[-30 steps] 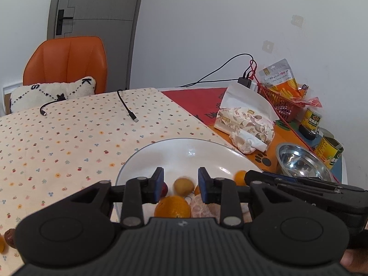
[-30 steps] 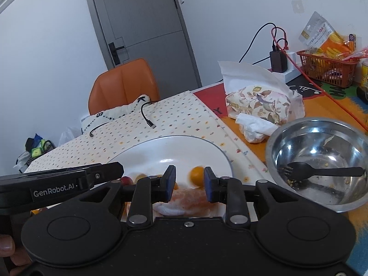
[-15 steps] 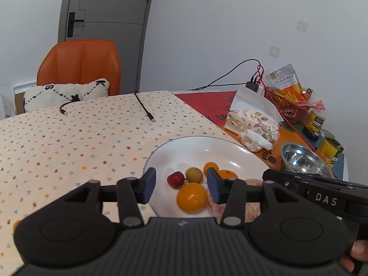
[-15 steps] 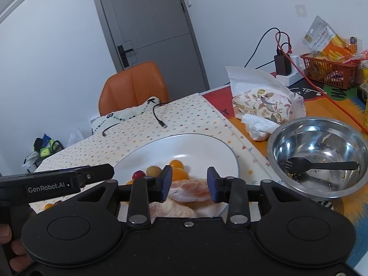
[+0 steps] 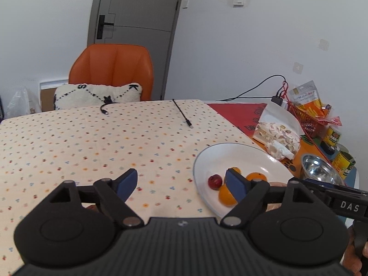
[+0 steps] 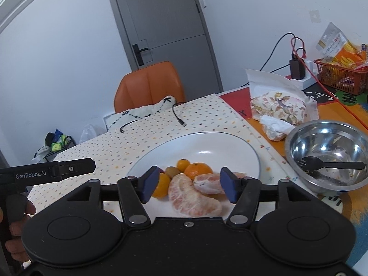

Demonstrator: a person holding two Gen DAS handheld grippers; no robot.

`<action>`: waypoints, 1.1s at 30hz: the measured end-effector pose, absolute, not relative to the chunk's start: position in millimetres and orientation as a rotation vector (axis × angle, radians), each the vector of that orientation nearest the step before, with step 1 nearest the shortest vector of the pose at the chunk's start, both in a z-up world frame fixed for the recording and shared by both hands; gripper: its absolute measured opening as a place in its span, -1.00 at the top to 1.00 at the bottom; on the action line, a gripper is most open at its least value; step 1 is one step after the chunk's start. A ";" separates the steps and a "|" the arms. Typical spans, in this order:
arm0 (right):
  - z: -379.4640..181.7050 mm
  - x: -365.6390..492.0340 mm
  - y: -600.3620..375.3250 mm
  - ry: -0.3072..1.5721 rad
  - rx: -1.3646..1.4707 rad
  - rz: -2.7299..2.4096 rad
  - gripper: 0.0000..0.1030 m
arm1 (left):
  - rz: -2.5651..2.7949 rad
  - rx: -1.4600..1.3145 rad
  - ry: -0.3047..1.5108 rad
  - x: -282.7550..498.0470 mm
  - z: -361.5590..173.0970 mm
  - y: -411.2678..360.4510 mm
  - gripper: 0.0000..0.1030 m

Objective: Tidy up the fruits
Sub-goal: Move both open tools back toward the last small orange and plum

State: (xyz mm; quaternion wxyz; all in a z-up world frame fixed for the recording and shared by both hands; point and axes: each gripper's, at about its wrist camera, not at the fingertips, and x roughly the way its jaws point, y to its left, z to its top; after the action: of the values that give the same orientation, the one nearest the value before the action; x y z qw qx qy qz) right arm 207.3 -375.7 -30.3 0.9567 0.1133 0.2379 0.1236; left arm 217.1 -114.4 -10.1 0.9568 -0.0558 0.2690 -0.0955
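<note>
The left gripper [image 5: 181,181] was held above the counter [image 5: 92,138], its blue-padded fingers [image 5: 127,180] spread wide with nothing between them. Below it lay the dotted cloth; the right-hand finger overlapped the near edge of the white plate [image 5: 241,154] in view, though contact could not be confirmed.

The right gripper [image 6: 188,184] was likewise spread wide and empty, positioned over the near rim of the white plate [image 6: 207,142]. Its fingers [image 6: 150,181] framed the fruit without touching any of it, as far as the view allowed.

All visible fruit lay on the plate, grouped toward its near side. Two peeled citrus segments [image 6: 195,195] lay nearest the right gripper, one overlapping the other. Behind them sat a whole mandarin [image 6: 197,170], a smaller orange fruit [image 6: 183,163] and a brownish-green fruit [image 6: 173,171], close together. A further mandarin [image 6: 162,185] was partly hidden behind the left-hand finger. From the left wrist view a small red fruit [image 5: 215,181] rested beside the mandarins.

To the right of the plate stood a steel bowl [image 6: 326,142] containing a black fork [image 6: 331,164]. A floral tissue pack [image 6: 279,108] lay beyond it. An orange chair [image 5: 112,71] stood at the far side of the counter.
</note>
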 end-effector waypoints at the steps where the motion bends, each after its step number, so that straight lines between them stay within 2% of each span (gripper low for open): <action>1: -29.9 206.9 -374.3 0.482 0.229 0.256 -0.24 | -0.187 -0.113 0.544 215.3 -9.7 -111.3 -0.62; 17: -23.1 198.2 -338.4 0.480 0.207 0.358 -0.59 | -0.071 -0.133 0.539 185.4 -9.1 -61.9 -0.66; 26: -22.9 194.9 -314.3 0.464 0.184 0.412 -0.91 | -0.013 -0.151 0.552 171.0 -13.8 -35.9 -0.66; 33: -25.6 195.4 -295.9 0.471 0.161 0.437 -0.99 | 0.015 -0.164 0.557 163.7 -18.0 -21.2 -0.66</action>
State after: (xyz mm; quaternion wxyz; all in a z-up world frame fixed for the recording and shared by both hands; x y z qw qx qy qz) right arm 195.4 -295.9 -25.6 0.9457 0.0793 0.2310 0.2146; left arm 163.7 -21.2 -18.0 0.9581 -0.0810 0.2747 0.0073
